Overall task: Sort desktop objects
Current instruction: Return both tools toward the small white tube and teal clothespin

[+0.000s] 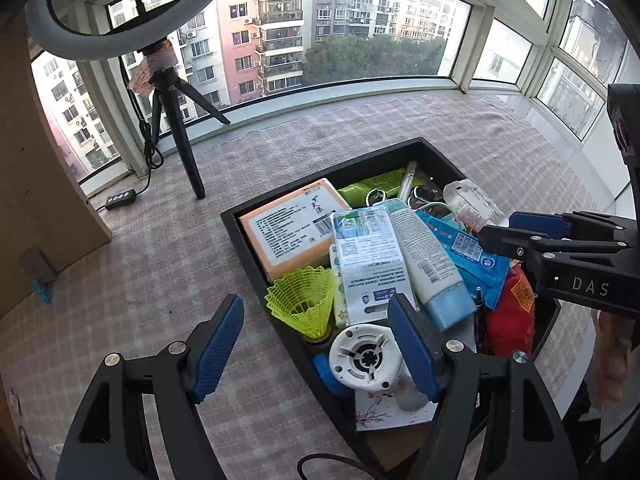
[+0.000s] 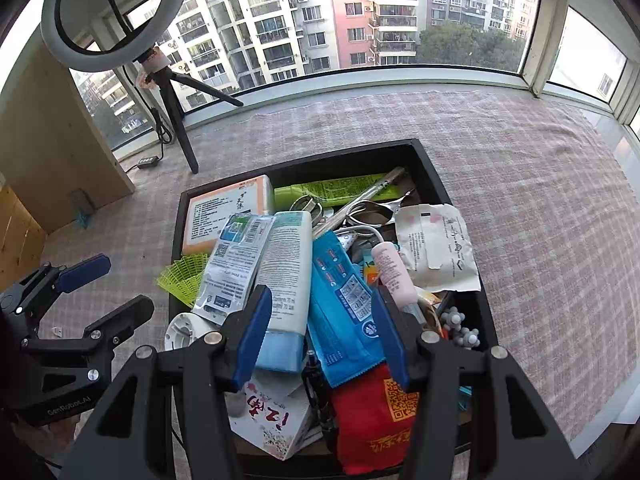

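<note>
Step in hand, as judged: first pick not yet made. Desktop objects are piled in black tray (image 2: 436, 178) on table. Left claw (image 1: 316, 344) & right claw (image 2: 320, 332) are spread wide, nothing gripped. Next: one item to be singled out, e.g. blue packet (image 2: 344, 312).

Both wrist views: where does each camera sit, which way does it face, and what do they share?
Left wrist: on the left gripper, open, at the black tray's near-left corner, looking over it toward the windows; right gripper enters at right.
Right wrist: on the right gripper, open, above the tray's near edge, facing the windows; left gripper shows at lower left.
Shared: tray, yellow shuttlecock, white tube, ring light tripod.
</note>
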Available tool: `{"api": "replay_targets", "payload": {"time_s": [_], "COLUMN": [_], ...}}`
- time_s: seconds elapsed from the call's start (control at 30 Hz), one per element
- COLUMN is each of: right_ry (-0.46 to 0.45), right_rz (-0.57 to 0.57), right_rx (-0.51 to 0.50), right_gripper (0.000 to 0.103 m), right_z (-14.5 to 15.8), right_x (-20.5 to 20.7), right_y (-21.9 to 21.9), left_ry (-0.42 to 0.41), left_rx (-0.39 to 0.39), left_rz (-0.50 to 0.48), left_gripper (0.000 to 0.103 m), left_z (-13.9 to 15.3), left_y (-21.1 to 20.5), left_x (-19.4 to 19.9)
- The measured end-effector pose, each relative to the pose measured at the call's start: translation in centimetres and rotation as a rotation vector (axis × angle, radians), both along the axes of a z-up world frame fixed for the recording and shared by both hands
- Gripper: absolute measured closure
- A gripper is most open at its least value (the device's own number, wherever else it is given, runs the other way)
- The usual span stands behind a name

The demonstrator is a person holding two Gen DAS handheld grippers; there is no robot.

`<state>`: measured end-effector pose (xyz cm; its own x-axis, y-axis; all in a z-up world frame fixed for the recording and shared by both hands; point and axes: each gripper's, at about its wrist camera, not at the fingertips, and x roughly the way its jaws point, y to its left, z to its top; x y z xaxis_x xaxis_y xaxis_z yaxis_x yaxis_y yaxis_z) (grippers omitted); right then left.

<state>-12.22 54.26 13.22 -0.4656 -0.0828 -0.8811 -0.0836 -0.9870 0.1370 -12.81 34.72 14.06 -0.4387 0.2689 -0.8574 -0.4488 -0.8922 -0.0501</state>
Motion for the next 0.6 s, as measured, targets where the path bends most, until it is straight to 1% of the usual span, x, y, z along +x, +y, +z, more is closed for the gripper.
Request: {"api": "replay_targets", "payload": {"time_s": [0.33, 0.6], "right_ry": [-0.005, -0.022], "right_rz": [0.137, 0.240], "right_rx": [0.014, 0.010], "right_gripper": [0.052, 0.052], "right_z": [-0.2, -0.9], "right_x": [-1.6, -2.4], "right_y": [-9.2, -17.5], "left_ry": [-0.005, -0.028], "left_rx": [-0.005, -0.030], "left_rz": [0.148, 0.283], "left_gripper": [0.031, 0.031], "left_z": [-0.6, -2.0], "left_y": [-11.0, -21.2], "left_x": [0.6, 1.9]}}
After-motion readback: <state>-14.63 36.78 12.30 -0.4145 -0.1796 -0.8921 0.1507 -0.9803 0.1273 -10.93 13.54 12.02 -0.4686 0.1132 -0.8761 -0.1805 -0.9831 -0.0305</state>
